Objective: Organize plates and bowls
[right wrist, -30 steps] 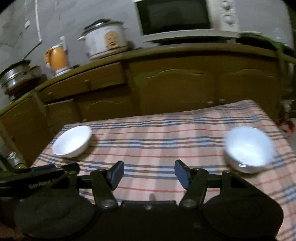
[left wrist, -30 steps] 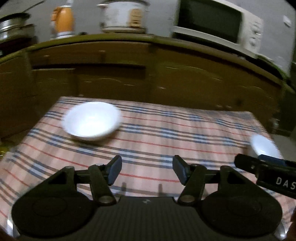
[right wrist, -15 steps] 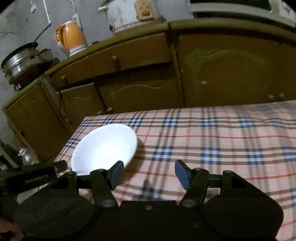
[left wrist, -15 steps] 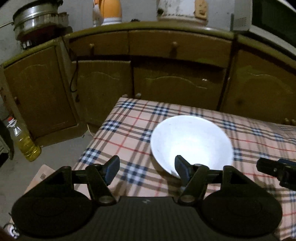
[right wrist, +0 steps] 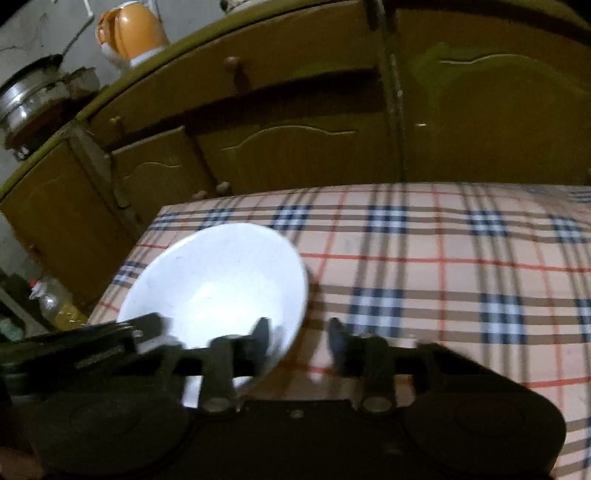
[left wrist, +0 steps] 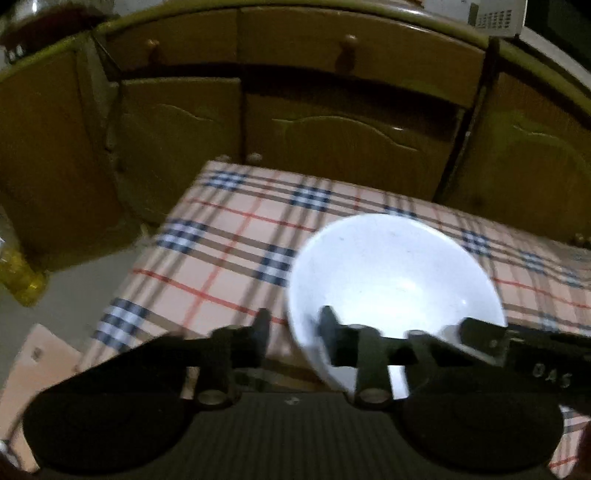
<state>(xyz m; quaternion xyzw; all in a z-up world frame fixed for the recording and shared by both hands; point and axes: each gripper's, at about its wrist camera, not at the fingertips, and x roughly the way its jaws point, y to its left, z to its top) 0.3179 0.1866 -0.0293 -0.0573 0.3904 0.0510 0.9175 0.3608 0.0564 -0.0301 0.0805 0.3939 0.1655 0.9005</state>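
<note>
One white bowl [left wrist: 391,280] [right wrist: 214,288] stands near the left end of the plaid-clothed table [left wrist: 229,236] [right wrist: 443,280]. My left gripper [left wrist: 293,328] straddles the bowl's left rim, one finger outside and one inside. Its jaws are closing onto that rim, though blur smears the contact. My right gripper [right wrist: 297,334] straddles the right rim with its jaws closing. Cloth still shows between its outer finger [right wrist: 336,343] and the rim. Each view shows the other gripper's black body [left wrist: 532,354] [right wrist: 92,350] at the bowl's opposite side.
Brown wooden cabinets [left wrist: 332,140] stand close behind the table. On their top are an orange kettle [right wrist: 129,33] and a steel pot [right wrist: 33,96]. An oil bottle [left wrist: 18,273] and cardboard [left wrist: 37,365] lie on the floor past the table's left edge.
Both grippers moved left across the table and dropped toward the left bowl, which now looms large. Their jaws narrowed around its rim. The second bowl at the right left the views.
</note>
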